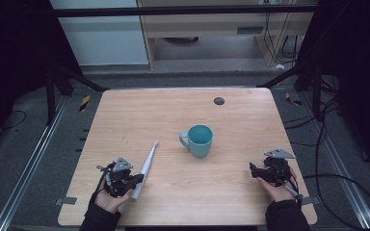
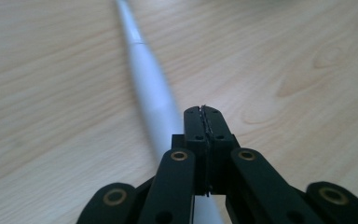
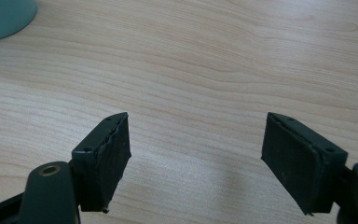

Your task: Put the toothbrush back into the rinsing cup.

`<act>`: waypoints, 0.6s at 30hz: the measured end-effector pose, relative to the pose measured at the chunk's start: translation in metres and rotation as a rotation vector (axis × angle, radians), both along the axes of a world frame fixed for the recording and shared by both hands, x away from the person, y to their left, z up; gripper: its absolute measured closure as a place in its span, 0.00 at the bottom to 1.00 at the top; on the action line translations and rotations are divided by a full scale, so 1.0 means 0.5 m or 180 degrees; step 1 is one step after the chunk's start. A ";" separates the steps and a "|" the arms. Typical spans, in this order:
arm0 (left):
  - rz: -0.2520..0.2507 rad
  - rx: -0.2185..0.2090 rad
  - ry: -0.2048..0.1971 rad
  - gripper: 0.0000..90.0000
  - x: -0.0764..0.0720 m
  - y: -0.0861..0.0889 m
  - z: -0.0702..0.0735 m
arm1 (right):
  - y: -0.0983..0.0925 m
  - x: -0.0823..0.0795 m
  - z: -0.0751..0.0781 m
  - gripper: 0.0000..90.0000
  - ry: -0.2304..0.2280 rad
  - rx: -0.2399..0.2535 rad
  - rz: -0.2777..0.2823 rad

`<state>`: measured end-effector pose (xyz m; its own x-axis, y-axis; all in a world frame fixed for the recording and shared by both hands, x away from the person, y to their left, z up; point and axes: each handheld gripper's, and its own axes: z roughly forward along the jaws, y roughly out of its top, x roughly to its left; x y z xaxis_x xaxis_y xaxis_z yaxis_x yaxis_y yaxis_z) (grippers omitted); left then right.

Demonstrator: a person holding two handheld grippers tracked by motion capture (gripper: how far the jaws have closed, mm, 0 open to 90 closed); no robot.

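A white electric toothbrush (image 1: 147,166) lies on the wooden table (image 1: 173,110) at the front left, its head pointing away toward the middle. My left gripper (image 1: 138,179) hovers at the handle end; in the left gripper view its jaws (image 2: 203,112) are pressed together with nothing between them, and the toothbrush (image 2: 151,88) runs underneath them. A teal cup (image 1: 198,140) stands near the middle, handle to the left. At the front right, my right gripper (image 1: 254,171) stands open over bare wood (image 3: 196,149), with the cup's edge (image 3: 4,16) at the top left of the right gripper view.
A small dark round spot (image 1: 218,100) sits near the table's far edge. Metal frame rails and cables run along the floor on both sides of the table.
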<state>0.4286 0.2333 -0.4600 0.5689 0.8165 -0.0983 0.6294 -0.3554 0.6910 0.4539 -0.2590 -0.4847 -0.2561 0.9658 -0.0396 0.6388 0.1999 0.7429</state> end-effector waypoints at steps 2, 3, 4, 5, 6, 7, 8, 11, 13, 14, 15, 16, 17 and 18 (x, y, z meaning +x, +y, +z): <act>0.0155 0.0041 -0.0035 1.00 0.003 0.020 0.001 | 0.000 0.000 0.000 0.26 0.0000 0.0000 0.0000; 0.0268 0.0101 0.0002 1.00 0.007 0.039 -0.002 | 0.000 0.000 0.000 0.26 0.0000 0.0000 0.0000; 0.0268 0.0101 0.0002 1.00 0.007 0.039 -0.002 | 0.000 0.000 0.000 0.26 0.0000 -0.0001 0.0000; 0.0347 0.0151 0.0074 1.00 0.011 0.051 -0.011 | 0.001 0.000 0.000 0.26 0.0005 -0.0001 -0.0002; 0.0364 0.0174 0.0126 1.00 0.013 0.055 -0.016 | 0.001 0.000 0.000 0.26 0.0007 -0.0003 -0.0001; 0.0364 0.0200 0.0174 1.00 0.014 0.058 -0.022 | 0.001 0.000 0.000 0.26 0.0008 -0.0001 -0.0001; 0.0364 0.0200 0.0174 1.00 0.014 0.058 -0.022 | 0.001 0.000 0.000 0.26 0.0008 -0.0001 -0.0001; 0.0351 0.0244 0.0245 1.00 0.013 0.062 -0.031 | 0.000 0.000 0.000 0.26 -0.0001 -0.0003 0.0002; 0.0326 0.0252 0.0248 1.00 0.012 0.063 -0.032 | 0.000 0.000 0.000 0.26 0.0001 -0.0003 0.0002; 0.0326 0.0252 0.0248 1.00 0.012 0.063 -0.032 | 0.000 0.000 0.000 0.26 0.0001 -0.0003 0.0002; 0.0303 0.0265 0.0260 1.00 0.010 0.061 -0.034 | 0.001 0.000 0.000 0.26 0.0005 -0.0002 -0.0001; 0.0303 0.0265 0.0260 1.00 0.010 0.061 -0.034 | 0.001 0.000 0.000 0.26 0.0005 -0.0002 -0.0001; 0.0275 0.0288 0.0265 1.00 0.009 0.061 -0.035 | 0.001 0.000 0.000 0.26 0.0005 -0.0002 -0.0001; 0.0274 0.0282 0.0263 1.00 0.008 0.061 -0.035 | 0.000 0.000 0.000 0.26 0.0002 -0.0003 0.0001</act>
<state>0.4326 0.2637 -0.4776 0.4893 0.8695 -0.0671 0.7136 -0.3549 0.6039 0.4539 -0.2588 -0.4847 -0.2566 0.9657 -0.0403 0.6392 0.2008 0.7423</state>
